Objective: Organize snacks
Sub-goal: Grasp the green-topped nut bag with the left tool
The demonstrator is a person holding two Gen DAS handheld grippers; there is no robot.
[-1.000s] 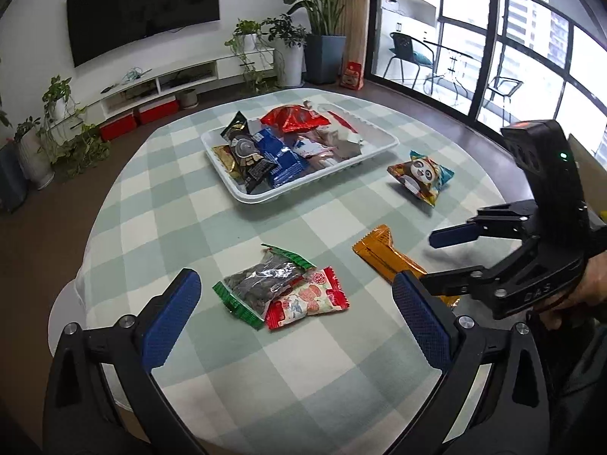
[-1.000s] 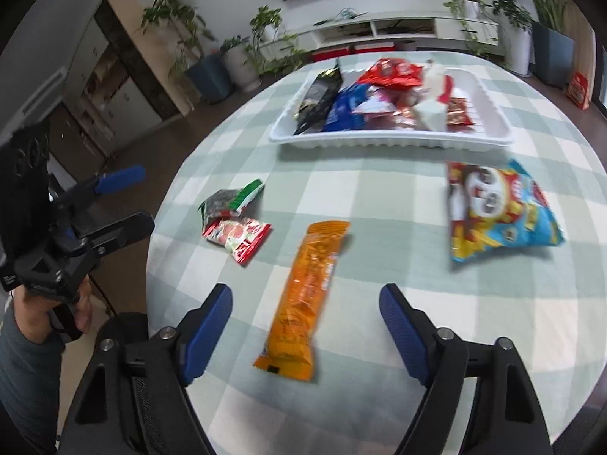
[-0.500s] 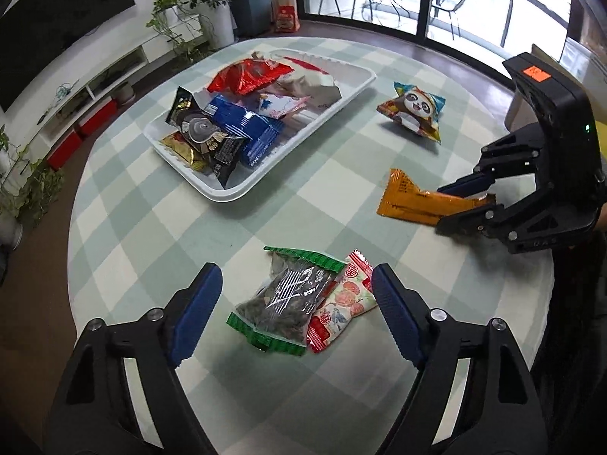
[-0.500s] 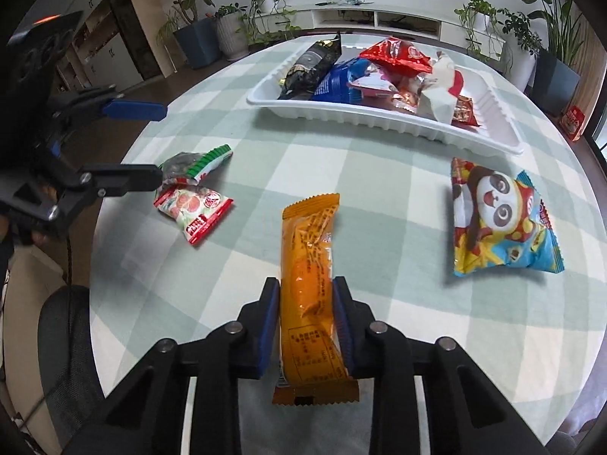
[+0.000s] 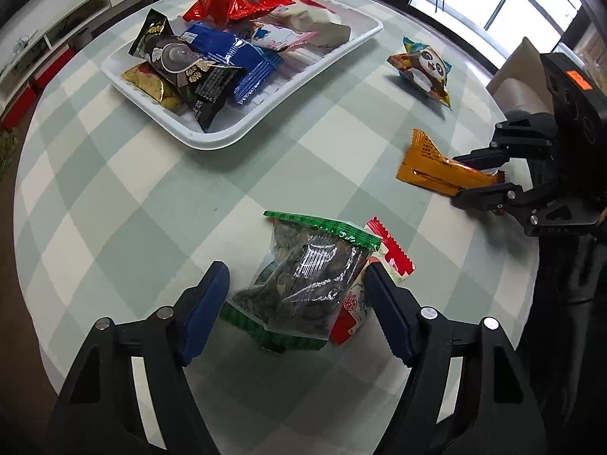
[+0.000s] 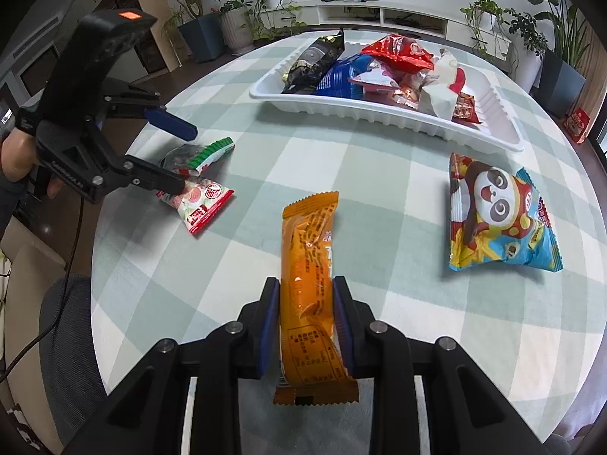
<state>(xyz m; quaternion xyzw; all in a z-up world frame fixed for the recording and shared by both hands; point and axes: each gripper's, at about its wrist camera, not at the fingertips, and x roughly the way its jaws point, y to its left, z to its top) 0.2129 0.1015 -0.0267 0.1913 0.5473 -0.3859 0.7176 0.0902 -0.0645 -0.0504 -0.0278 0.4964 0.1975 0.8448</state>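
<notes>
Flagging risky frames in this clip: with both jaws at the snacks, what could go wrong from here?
1. The left gripper is open around two overlapping packets, the green seed packet and the red-and-white packet; closing may grab both or drop one.
2. The right gripper pinches the orange bar near one end, so the long free end may sag or slip on the way to the white tray.

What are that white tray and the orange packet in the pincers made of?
The white tray looks like thin molded plastic: glossy, with ribbed walls. The orange packet seems to be shiny plastic film, crinkled with bright glints and a crimped end; the right gripper pinches it.
</notes>
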